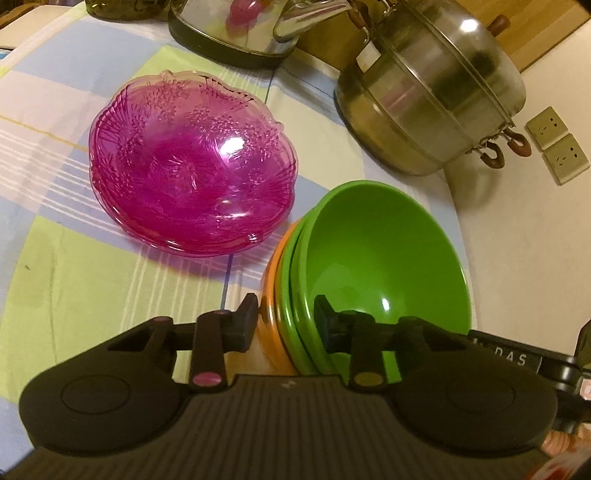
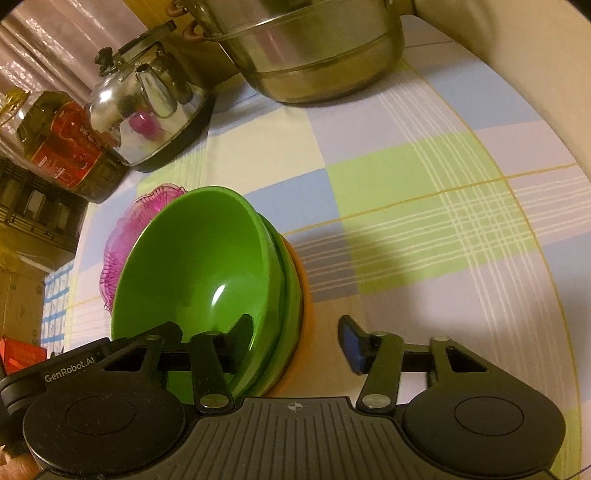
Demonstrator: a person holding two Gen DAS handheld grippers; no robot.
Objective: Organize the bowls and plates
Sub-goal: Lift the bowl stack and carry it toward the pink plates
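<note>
A stack of bowls stands on the checked cloth: a green bowl (image 1: 376,258) on top, a second green one under it and an orange bowl (image 1: 271,295) at the bottom. My left gripper (image 1: 286,317) straddles the stack's near left rim, one finger inside the top bowl and one against the orange wall, pads pressing. My right gripper (image 2: 295,336) straddles the opposite rim of the green bowl (image 2: 199,266). Its left finger is inside, and its right finger (image 2: 351,343) stands clear of the orange wall. A stack of pink glass plates (image 1: 192,162) lies to the left of the bowls.
A steel kettle (image 1: 236,33) and a large steel steamer pot (image 1: 436,99) stand at the back of the table. An oil bottle (image 2: 66,147) is beside the kettle. The tablecloth (image 2: 424,206) is bare to the right of the bowls. Wall sockets (image 1: 557,147) show beyond the table edge.
</note>
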